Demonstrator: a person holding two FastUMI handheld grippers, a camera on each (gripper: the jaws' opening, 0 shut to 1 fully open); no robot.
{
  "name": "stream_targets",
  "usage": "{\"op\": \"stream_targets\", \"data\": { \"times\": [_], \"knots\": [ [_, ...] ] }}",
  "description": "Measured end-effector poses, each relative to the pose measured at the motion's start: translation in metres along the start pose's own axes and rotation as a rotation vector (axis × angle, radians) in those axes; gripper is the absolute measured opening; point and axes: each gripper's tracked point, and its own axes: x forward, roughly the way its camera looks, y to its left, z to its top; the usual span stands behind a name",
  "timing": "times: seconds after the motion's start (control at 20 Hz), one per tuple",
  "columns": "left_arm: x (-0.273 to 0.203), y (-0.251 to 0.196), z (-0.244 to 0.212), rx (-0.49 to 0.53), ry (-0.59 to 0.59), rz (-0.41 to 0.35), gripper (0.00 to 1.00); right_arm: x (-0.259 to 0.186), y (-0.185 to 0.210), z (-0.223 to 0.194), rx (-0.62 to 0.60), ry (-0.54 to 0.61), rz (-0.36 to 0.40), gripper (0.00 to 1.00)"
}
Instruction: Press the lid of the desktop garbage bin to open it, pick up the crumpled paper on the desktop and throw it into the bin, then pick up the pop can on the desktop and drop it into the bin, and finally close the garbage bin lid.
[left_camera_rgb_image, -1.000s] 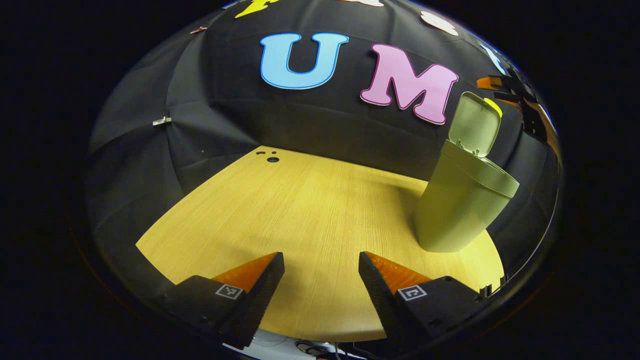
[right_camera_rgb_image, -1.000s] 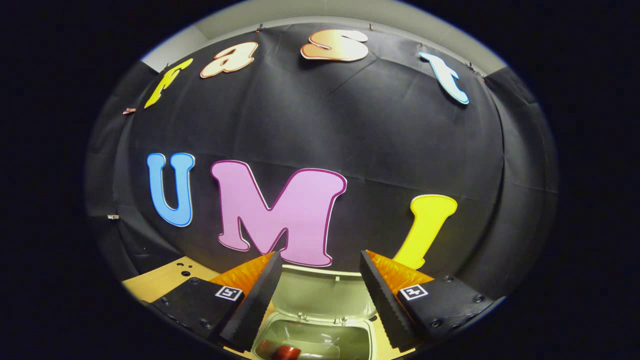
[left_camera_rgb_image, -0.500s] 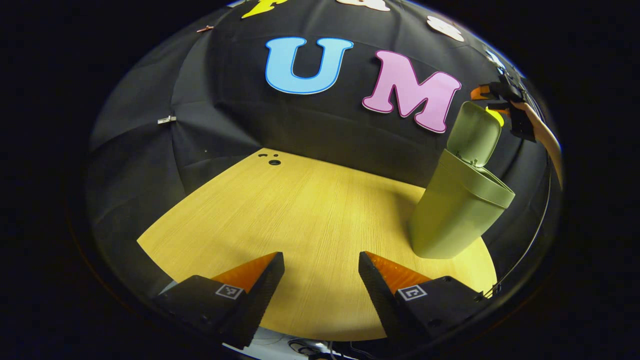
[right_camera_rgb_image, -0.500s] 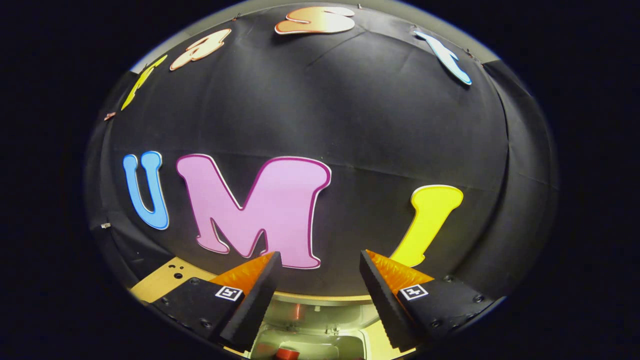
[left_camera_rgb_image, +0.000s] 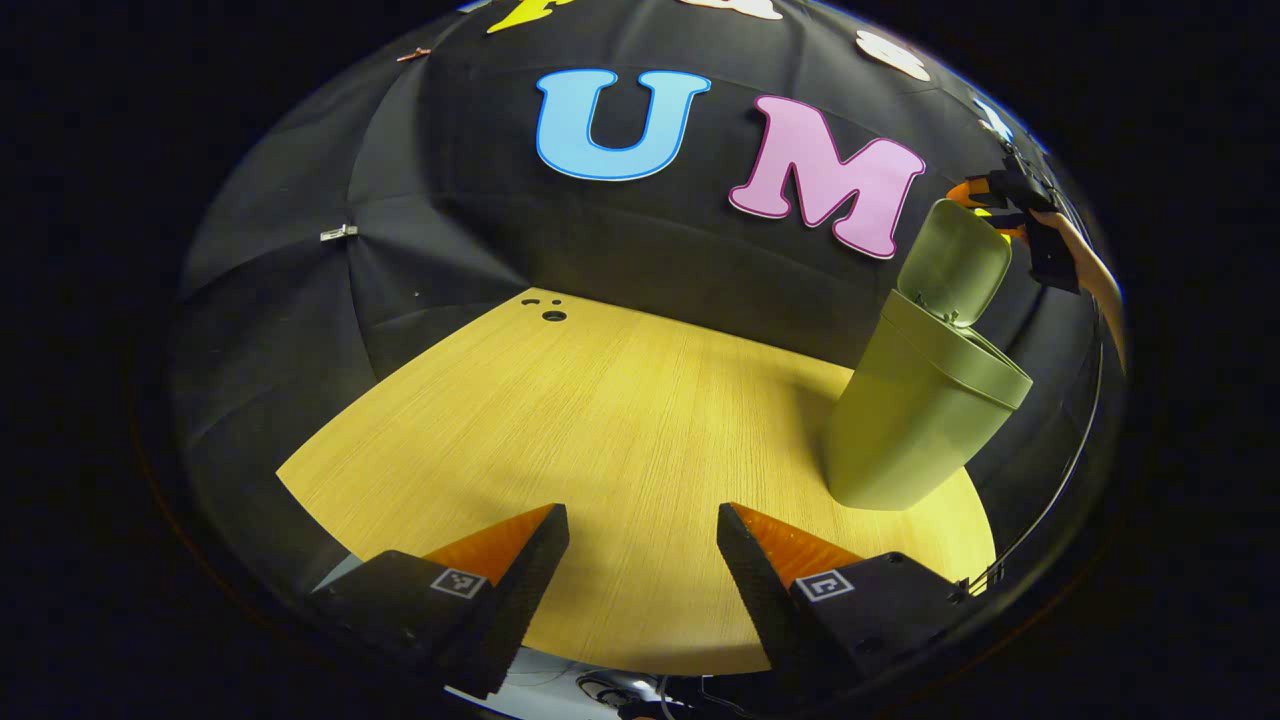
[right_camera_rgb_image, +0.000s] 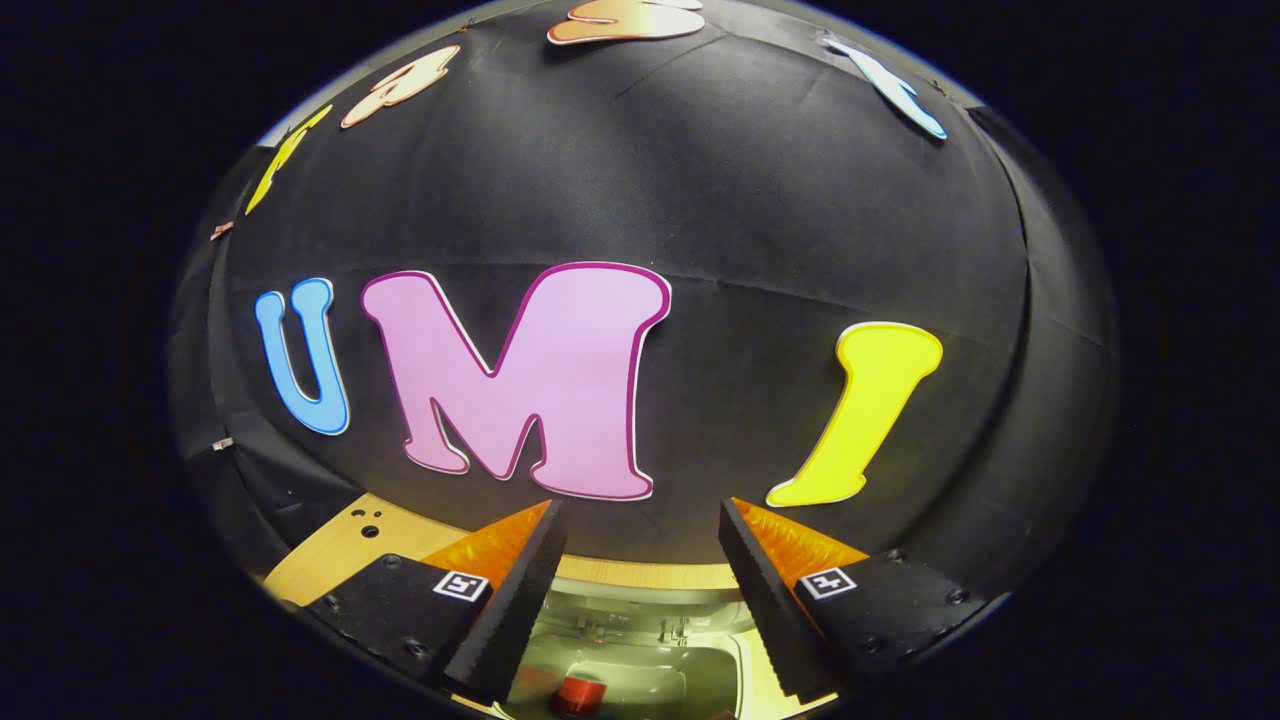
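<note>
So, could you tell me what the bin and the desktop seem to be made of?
The bin looks like moulded plastic with a matte olive-green finish: smooth, seamless walls, even colour, soft sheen, and a hinged lid of the same look. The desktop looks like light wood or a wood-grain laminate: fine parallel grain lines show, but which of the two cannot be told.

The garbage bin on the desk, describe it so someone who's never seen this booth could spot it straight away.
Start at the light wooden desktop against the black cloth wall. Near its far right edge stands the olive-green plastic garbage bin, a tall tapered box. Its hinged lid stands up open, and nothing else stands on the wood around it.
</note>
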Motion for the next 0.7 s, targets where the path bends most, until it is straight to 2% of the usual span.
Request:
{"op": "stream_targets", "data": {
  "times": [0.3, 0.5, 0.7],
  "knots": [
    [0.007, -0.006, -0.010, 0.025, 0.025, -0.044, 0.96, -0.039, 0.006, -0.037, 0.040, 0.065, 0.038, 0.96],
    [0.010, -0.009, -0.019, 0.035, 0.053, -0.067, 0.96, -0.061, 0.017, -0.091, 0.069, 0.174, 0.069, 0.96],
    [0.013, -0.013, -0.024, 0.065, 0.075, -0.086, 0.96, -0.073, 0.018, -0.137, 0.057, 0.241, 0.060, 0.96]
  ]
}}
